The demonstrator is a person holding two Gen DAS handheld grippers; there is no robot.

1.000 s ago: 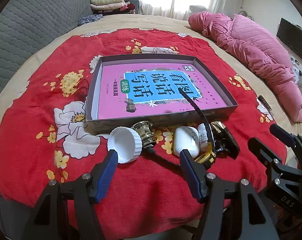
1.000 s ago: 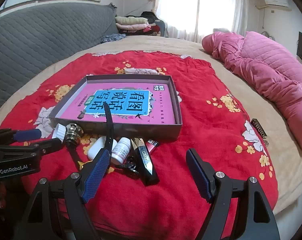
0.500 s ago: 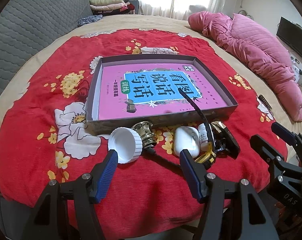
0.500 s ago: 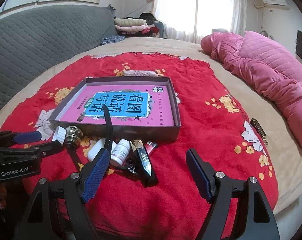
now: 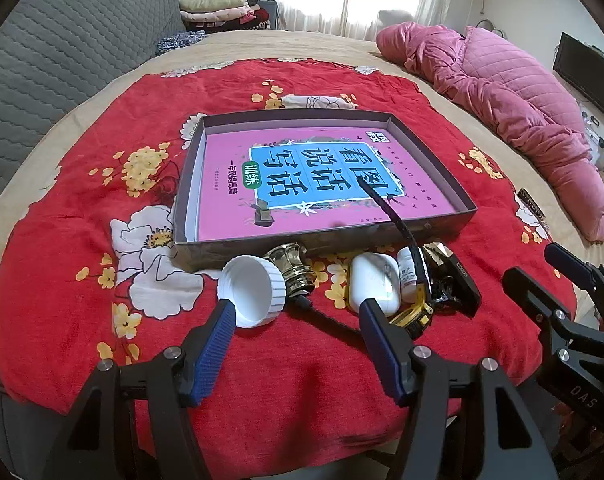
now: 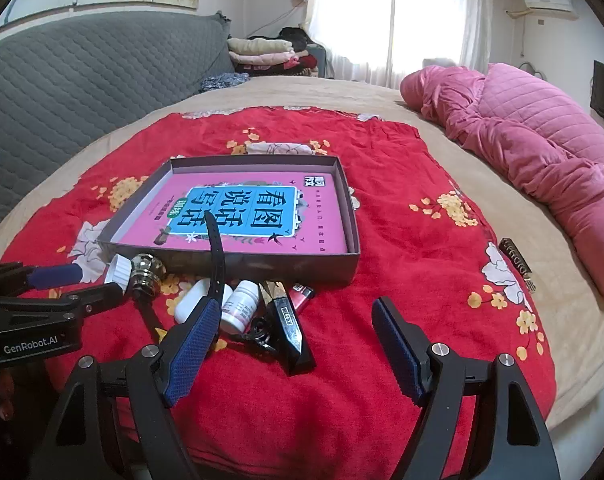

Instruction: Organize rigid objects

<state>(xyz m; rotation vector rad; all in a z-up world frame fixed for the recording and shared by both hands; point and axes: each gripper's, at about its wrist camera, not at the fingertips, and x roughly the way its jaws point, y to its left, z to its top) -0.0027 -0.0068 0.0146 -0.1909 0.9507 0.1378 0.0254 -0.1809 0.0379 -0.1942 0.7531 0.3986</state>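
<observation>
- Shallow grey box (image 5: pixel 430 148), one, sits on red floral blanket (image 5: pixel 61 280); long axis runs L–R across the left-wrist view, open side up.
- Inside the box: one pink book (image 5: pixel 229 216) lying flat, cover up, blue panel w/ large Chinese characters; print reads upside-down from both cams, so top of the book faces the grippers.
- Small items in a row on the blanket just in front of box's near wall, approx. parallel to it:
  - 1 white cap (image 5: pixel 251 294), open side towards cam, tilted.
  - 1 brass-coloured knob (image 5: pixel 291 270), touching the cap's right side.
  - 1 white oval case (image 5: pixel 372 284).
  - 1 small white bottle (image 6: pixel 241 304), on its side, neck pointing towards box; label text too small to read.
  - 1 black strap (image 6: pixel 215 248), rising from the pile and leaning over box's near wall, tip above the book.
  - 1 black wedge-shaped item (image 6: pixel 291 332), long axis pointing towards cam; small white label, unreadable.
  - 1 red lighter (image 6: pixel 302 296), beside the wedge.
- Left gripper (image 5: pixel 295 326): fingers apart, nothing between them, hovering short of cap and case. Body marked "GenRobot.AI" in right-wrist view.
- Right gripper (image 6: pixel 291 344): fingers wide apart, holding nothing, above wedge item. "DAS" printed on its body.
</observation>
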